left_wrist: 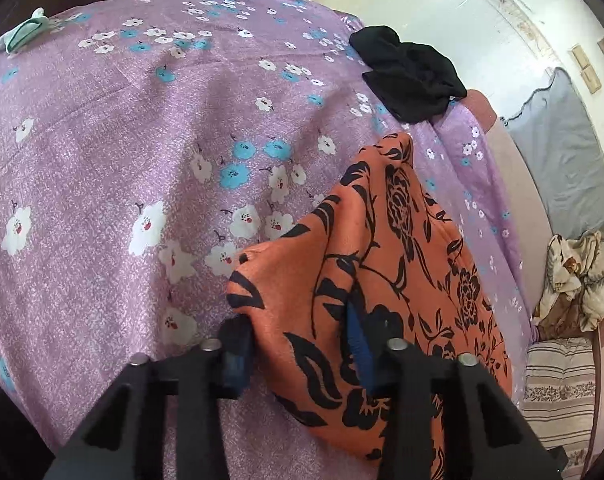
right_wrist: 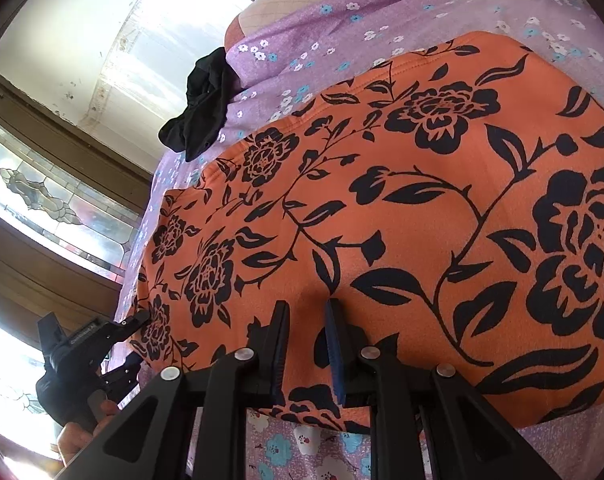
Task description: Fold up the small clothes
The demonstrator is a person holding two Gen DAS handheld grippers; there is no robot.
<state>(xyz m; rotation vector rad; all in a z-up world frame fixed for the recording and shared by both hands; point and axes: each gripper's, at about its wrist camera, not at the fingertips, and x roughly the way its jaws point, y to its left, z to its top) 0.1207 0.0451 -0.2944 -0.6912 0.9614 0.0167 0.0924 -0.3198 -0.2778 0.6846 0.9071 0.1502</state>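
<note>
An orange cloth with black flowers (left_wrist: 402, 240) (right_wrist: 382, 200) lies spread on a purple flowered bedsheet (left_wrist: 121, 160) (right_wrist: 342, 8). My left gripper (left_wrist: 297, 340) has one corner of this cloth bunched between its pads, one finger at the cloth's edge and the other sunk in a fold. In the right wrist view that left gripper (right_wrist: 133, 340) shows at the cloth's far left corner, with a hand (right_wrist: 77, 436) below it. My right gripper (right_wrist: 308, 320) is nearly shut, pinching a ridge of the cloth's near edge.
A crumpled black garment (left_wrist: 410, 76) (right_wrist: 201, 108) lies at the bed's far edge. A mint-green garment (left_wrist: 21, 32) sits at the far left corner. Beyond the bed are a grey sheet (left_wrist: 558, 152), a patterned cloth pile (left_wrist: 574, 272) and a striped cushion (left_wrist: 558, 384).
</note>
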